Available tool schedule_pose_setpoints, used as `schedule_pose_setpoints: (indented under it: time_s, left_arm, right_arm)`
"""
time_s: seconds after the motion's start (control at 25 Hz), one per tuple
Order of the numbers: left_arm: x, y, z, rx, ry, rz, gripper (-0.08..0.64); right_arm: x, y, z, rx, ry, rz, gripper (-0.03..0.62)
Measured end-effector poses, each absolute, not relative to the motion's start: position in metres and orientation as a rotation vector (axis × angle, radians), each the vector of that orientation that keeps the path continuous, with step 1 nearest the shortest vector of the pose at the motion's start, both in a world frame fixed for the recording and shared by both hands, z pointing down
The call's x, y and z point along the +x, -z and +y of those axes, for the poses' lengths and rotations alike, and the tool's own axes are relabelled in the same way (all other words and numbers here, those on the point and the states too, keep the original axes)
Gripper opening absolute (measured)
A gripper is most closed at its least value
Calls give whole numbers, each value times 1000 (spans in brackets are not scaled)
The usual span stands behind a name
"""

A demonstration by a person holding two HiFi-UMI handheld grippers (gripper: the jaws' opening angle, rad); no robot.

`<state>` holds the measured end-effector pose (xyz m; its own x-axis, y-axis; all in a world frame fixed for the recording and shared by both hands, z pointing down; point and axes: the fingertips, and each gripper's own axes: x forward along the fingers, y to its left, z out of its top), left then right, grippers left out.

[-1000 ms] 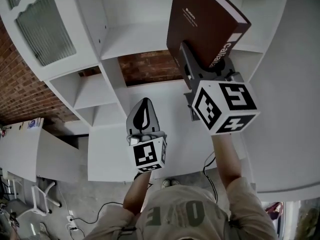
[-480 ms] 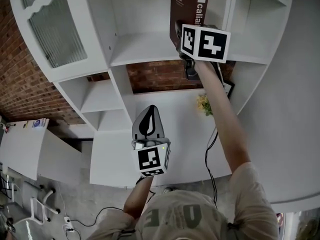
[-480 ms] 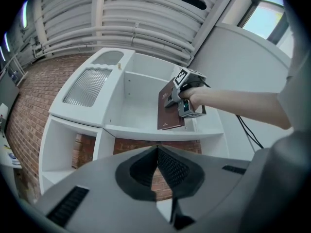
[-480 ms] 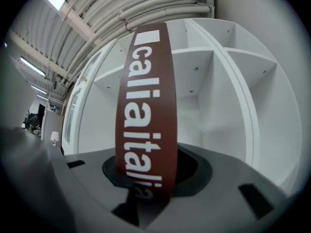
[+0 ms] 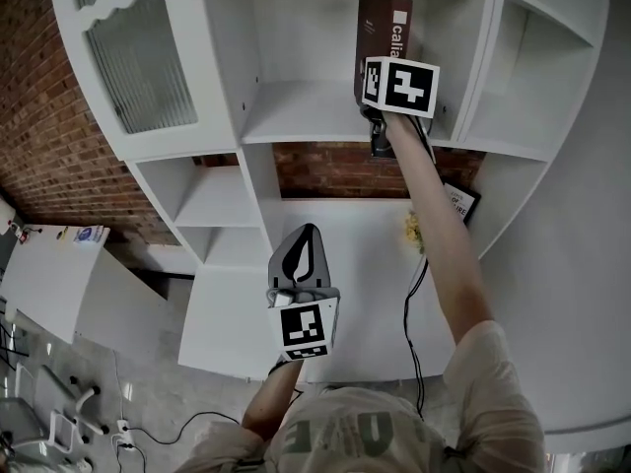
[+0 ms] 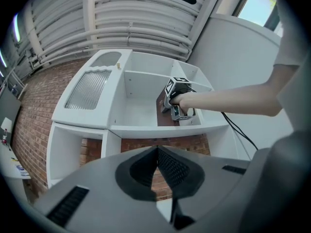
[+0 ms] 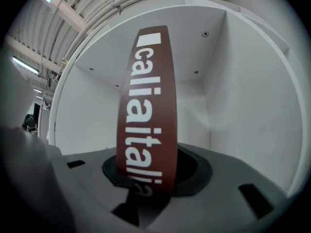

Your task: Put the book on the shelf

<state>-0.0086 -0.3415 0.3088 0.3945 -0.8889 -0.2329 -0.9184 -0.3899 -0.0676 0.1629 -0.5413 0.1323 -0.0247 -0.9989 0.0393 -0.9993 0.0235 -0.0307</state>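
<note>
The book (image 5: 383, 30) is dark maroon with white spine lettering. The shelf (image 5: 296, 111) around it is plain white. Behind the shelf, the brick wall (image 5: 39, 146) is red-brown. The marker cubes (image 5: 399, 87) show black squares on white. The left gripper (image 5: 308, 235) is grey with black fingers (image 6: 170, 168).
</note>
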Motion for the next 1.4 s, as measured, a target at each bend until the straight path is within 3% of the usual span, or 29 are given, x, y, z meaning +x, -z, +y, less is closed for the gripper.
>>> schedule_pose_setpoints:
  time_s: [1.4]
  left_arm:
    - [-11, -313, -383, -2427, -200, 1654, 12]
  right_arm:
    - [161, -124, -611, 2196, 9, -2307, 162]
